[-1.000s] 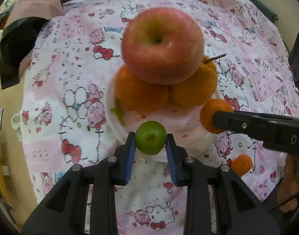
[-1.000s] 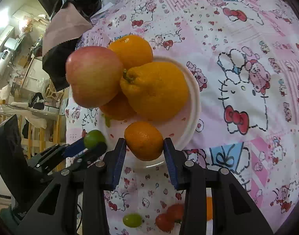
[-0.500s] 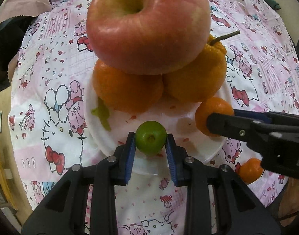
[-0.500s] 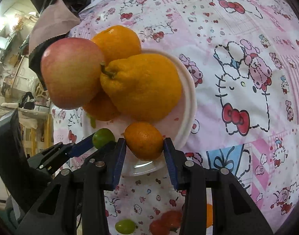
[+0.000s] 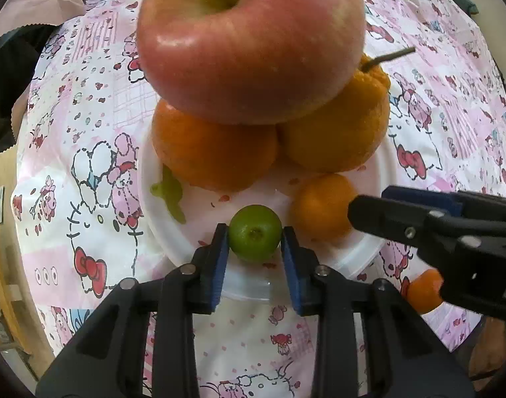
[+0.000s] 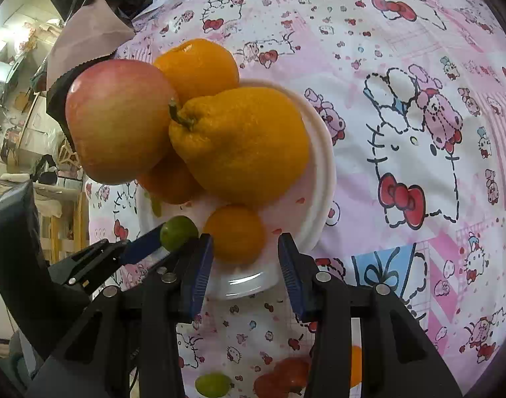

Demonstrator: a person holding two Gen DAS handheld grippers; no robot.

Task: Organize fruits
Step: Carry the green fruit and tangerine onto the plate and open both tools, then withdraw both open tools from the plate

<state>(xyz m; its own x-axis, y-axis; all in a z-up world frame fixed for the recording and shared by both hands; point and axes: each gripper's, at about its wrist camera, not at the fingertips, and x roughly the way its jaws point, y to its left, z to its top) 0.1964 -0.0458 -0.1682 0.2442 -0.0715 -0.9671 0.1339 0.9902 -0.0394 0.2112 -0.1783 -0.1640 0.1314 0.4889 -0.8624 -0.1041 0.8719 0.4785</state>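
A white plate [image 5: 153,199] [image 6: 322,172] holds a red apple [image 5: 249,39] [image 6: 120,122] stacked on large oranges [image 5: 213,152] [image 6: 239,142]. My left gripper [image 5: 254,237] [image 6: 166,235] is shut on a small green fruit [image 5: 254,237] [image 6: 178,229] just above the plate's near rim. My right gripper [image 6: 244,252] [image 5: 369,212] is open; a small orange [image 6: 234,232] [image 5: 321,207] rests on the plate between its fingers, with a gap at the right pad.
The pink cartoon-print tablecloth [image 6: 402,116] covers the table. Loose fruit lies below the plate: a green grape [image 6: 213,384], red tomatoes [image 6: 282,378] and a small orange [image 5: 422,290]. Dark and pink cloths [image 5: 30,33] lie at the far left edge.
Both grippers moved closer over the plate. My right gripper opened and let go of the small orange, which now rests on the plate. The left still holds the green fruit.
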